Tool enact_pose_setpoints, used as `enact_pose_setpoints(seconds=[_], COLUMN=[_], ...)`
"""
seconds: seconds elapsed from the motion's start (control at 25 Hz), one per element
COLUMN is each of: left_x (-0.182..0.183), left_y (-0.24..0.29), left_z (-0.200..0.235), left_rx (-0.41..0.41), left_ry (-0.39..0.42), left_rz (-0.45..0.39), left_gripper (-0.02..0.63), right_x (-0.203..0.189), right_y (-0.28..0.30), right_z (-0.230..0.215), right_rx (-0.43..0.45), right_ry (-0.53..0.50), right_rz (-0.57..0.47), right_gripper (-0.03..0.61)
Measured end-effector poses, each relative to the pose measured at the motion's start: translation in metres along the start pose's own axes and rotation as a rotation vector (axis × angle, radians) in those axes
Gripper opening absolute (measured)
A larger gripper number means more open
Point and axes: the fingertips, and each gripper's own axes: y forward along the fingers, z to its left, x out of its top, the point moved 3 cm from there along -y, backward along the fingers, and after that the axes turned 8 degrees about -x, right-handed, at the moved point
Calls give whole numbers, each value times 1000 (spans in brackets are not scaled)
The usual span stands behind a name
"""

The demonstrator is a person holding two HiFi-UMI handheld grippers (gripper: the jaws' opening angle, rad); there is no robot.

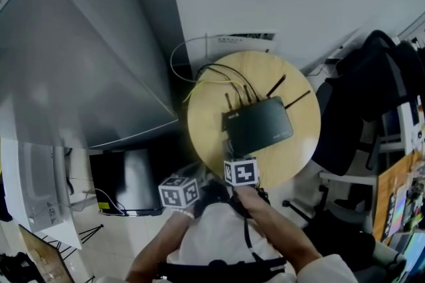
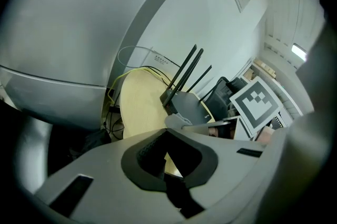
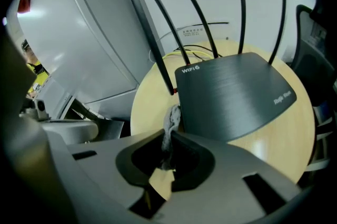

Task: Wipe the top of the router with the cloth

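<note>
A black router (image 1: 259, 123) with several antennas lies on a round wooden table (image 1: 299, 155); the right gripper view shows its flat top (image 3: 237, 94) close ahead. My right gripper (image 3: 167, 152) is shut on a thin grey cloth (image 3: 170, 122), which hangs at the router's near left corner. In the head view the right gripper (image 1: 234, 159) is at the table's near edge, just short of the router. My left gripper (image 1: 186, 190) is off the table to the lower left, and in its own view the left gripper (image 2: 167, 162) looks shut with nothing in it.
A big grey cabinet (image 1: 80, 42) stands close to the table's left. Yellow and white cables (image 1: 199, 79) trail off the table's back edge. A black bag on a chair (image 1: 368, 95) stands to the right, and a dark box (image 1: 126, 182) sits on the floor at lower left.
</note>
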Motion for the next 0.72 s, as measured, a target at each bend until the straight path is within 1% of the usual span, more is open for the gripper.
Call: enact_pose_setpoints(seconds=[0.12, 0.28, 0.36, 0.44, 0.52, 0.6, 0.64, 0.72], left_x=[-5, -6, -6, -6, -5, -3, -1, 6], left_y=[5, 11, 14, 16, 17, 15, 14, 12], left_z=[-1, -6, -10, -14, -18, -26, -32, -51], left_rx=[-14, -31, -40, -44, -44, -50, -65, -122], left_ry=[13, 41, 56, 66, 76, 83, 91, 126], left_rz=[29, 65, 69, 70, 65, 54, 47, 21], left_gripper=[-2, -2, -2, -2, -2, -2, -2, -2], right_x=[-18, -38, -45, -44, -36, -29, -26, -24], right_y=[-5, -9, -12, -15, -23, -37, -45, -62], right_z=[-7, -19, -26, -29, -26, -22, -21, -29], right_rx=[-20, -34, -41, -33, 7, 75, 109, 161], right_ry=[-5, 22, 32, 35, 31, 30, 32, 52], right_rz=[16, 31, 33, 15, -17, -54, -78, -135], right_gripper=[38, 38, 38, 38, 38, 37, 37, 37])
